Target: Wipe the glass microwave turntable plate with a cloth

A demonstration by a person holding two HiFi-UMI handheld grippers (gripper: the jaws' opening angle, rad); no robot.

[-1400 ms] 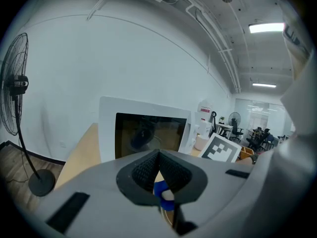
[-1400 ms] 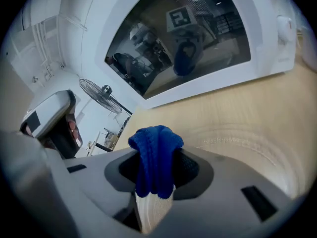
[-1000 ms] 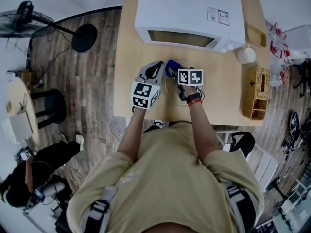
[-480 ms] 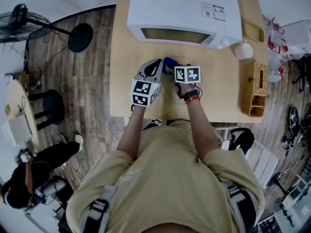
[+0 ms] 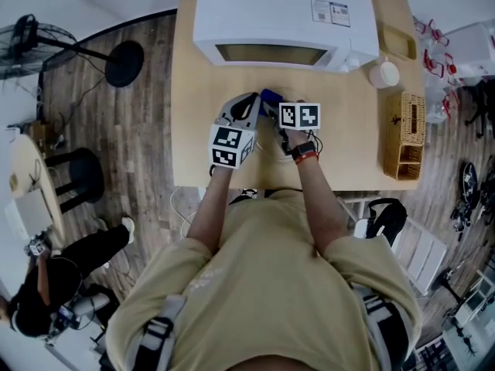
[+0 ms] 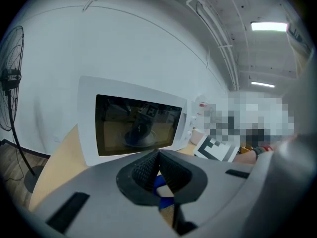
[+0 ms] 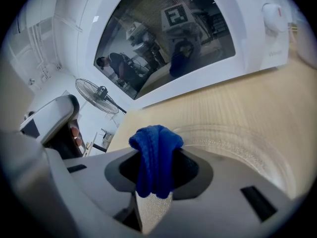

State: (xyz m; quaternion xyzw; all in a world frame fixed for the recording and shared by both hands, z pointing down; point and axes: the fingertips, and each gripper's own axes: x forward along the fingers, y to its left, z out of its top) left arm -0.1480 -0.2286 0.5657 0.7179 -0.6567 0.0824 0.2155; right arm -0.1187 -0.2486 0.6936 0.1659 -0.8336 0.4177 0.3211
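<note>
The right gripper is clamping the blue cloth by the glass plate. The left gripper is hovering alongside — jaws together

Looks like a test room dressed up as a kitchen corner; a white microwave sits on a pale wooden table with a cup and a wicker basket beside it; wood-look floor all round; a standing fan and a black stool off to the side; overhead, bare pipes and strip lights; a second person sits low by the wall.
</note>
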